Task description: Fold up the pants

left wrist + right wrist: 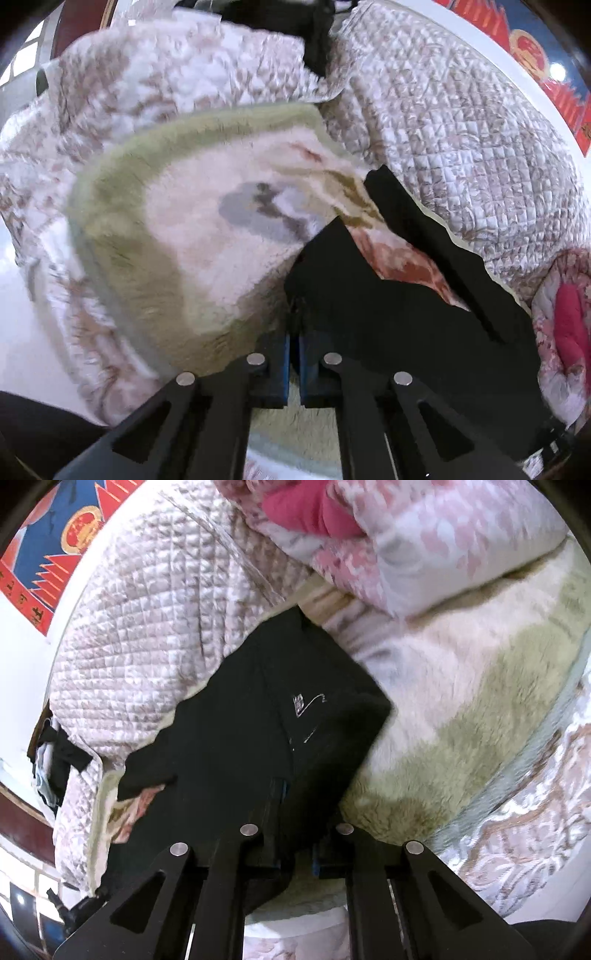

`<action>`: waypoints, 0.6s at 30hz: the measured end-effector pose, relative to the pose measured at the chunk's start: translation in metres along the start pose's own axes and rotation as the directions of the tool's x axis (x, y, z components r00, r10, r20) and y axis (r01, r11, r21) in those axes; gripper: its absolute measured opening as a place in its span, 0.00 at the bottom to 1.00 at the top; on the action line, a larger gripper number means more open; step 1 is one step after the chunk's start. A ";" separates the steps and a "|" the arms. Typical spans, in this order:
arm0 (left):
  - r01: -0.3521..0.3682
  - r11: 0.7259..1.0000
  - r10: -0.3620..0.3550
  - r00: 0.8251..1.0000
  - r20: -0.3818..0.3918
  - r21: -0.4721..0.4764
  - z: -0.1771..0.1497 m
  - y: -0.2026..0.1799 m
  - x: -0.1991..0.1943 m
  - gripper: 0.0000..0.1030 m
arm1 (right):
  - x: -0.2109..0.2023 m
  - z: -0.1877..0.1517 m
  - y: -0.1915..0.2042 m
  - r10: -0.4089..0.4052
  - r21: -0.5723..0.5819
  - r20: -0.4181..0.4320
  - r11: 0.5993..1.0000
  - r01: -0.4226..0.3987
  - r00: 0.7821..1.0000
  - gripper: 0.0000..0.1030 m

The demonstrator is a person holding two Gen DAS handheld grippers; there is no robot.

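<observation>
Black pants lie partly folded on a fuzzy blanket covering the bed. The left gripper and right gripper each have fingers clamped together on a pants edge. Uneven lifting could undo the fold.

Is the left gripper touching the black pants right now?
Touching. In the left wrist view, the left gripper has its jaws nearly closed, pinching the edge of the black pants.

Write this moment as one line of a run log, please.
task: fold pants | left gripper: shut on black pants edge | right gripper: shut on black pants | surface: fleece blanket | fold: unfinished
</observation>
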State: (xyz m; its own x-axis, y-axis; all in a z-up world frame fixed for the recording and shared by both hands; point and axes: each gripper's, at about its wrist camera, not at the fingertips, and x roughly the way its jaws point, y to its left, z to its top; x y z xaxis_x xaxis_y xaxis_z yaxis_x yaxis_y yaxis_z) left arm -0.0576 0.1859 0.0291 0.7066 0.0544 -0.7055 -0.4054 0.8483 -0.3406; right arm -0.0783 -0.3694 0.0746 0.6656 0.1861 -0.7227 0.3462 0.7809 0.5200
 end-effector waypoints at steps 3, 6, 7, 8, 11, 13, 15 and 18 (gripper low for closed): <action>-0.039 0.998 0.043 0.996 -0.081 0.053 -0.007 0.003 0.017 0.05 | 0.009 -0.004 -0.008 -0.030 0.029 -0.045 0.999 0.031 0.999 0.09; -0.062 0.997 0.065 0.995 -0.079 0.039 -0.008 0.009 0.015 0.05 | 0.004 -0.007 -0.006 -0.051 0.024 -0.043 0.998 0.052 0.998 0.09; -0.087 0.995 0.090 0.994 -0.056 0.047 -0.006 0.009 0.008 0.06 | 0.002 -0.008 -0.006 -0.053 0.030 -0.045 0.998 0.055 0.998 0.09; -0.114 0.992 0.116 0.993 -0.034 0.052 -0.004 0.011 0.002 0.06 | -0.001 -0.008 -0.008 -0.059 0.052 -0.048 0.997 0.062 0.997 0.09; -0.169 0.985 0.169 0.985 0.019 0.037 0.003 0.019 -0.015 0.08 | -0.014 -0.012 -0.009 -0.104 0.077 -0.034 0.991 0.107 0.994 0.18; -0.140 0.989 0.139 0.990 0.038 0.037 0.011 0.018 -0.022 0.08 | -0.028 -0.012 -0.005 -0.157 0.050 0.022 0.986 0.156 0.987 0.24; -0.090 0.993 0.085 0.995 0.052 0.083 0.016 0.007 -0.026 0.09 | -0.040 -0.008 0.003 -0.202 0.017 0.089 0.979 0.201 0.975 0.26; 0.022 0.983 -0.026 0.999 0.023 0.180 0.020 -0.028 -0.013 0.28 | -0.046 0.001 0.023 -0.257 -0.063 0.177 0.960 0.272 0.950 0.26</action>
State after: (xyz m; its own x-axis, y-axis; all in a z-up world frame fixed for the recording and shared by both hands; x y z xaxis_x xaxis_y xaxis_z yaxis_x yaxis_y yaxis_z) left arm -0.0438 0.1720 0.0607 0.7300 0.0441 -0.6820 -0.2789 0.9303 -0.2384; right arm -0.1002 -0.3610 0.1204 0.6607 -0.1296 -0.7394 0.4715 0.8381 0.2744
